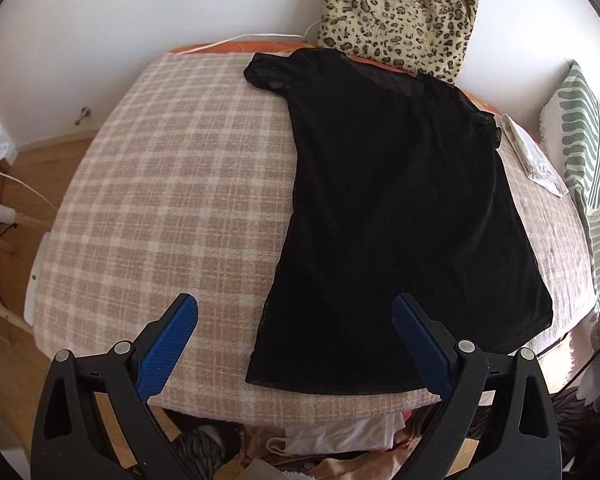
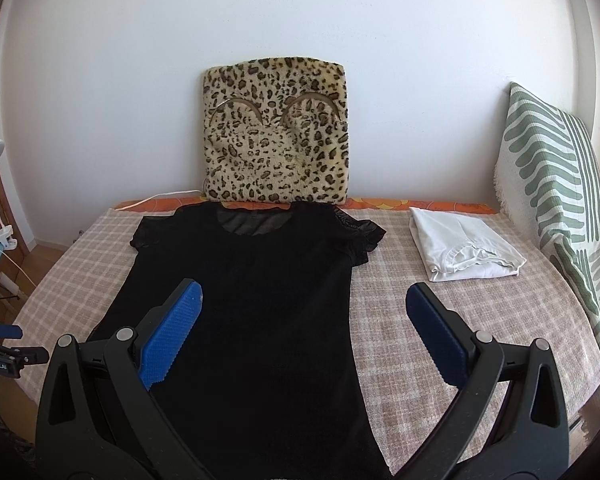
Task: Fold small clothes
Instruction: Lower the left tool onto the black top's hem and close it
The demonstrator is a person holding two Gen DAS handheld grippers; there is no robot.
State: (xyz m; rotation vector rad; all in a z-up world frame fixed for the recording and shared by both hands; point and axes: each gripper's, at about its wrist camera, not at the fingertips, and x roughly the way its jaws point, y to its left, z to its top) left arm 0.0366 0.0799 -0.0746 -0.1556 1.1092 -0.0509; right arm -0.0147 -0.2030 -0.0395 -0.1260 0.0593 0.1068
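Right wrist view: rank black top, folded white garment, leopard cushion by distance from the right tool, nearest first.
From the right tool:
1. Black top, spread flat directly under and ahead of the open tool.
2. Folded white garment, farther back on the right of the checked blanket.
3. Leopard cushion, farthest, propped against the wall behind the top's neckline.

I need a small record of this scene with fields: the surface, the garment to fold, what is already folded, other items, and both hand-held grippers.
surface: bed with checked blanket
garment to fold: black top, spread flat, neckline toward wall
already folded: white garment, right of the top, apart from it
other items: leopard cushion and green striped pillow against the walls
left hand-held gripper: open, above the top's hem corner, holding nothing
right hand-held gripper: open, holding nothing
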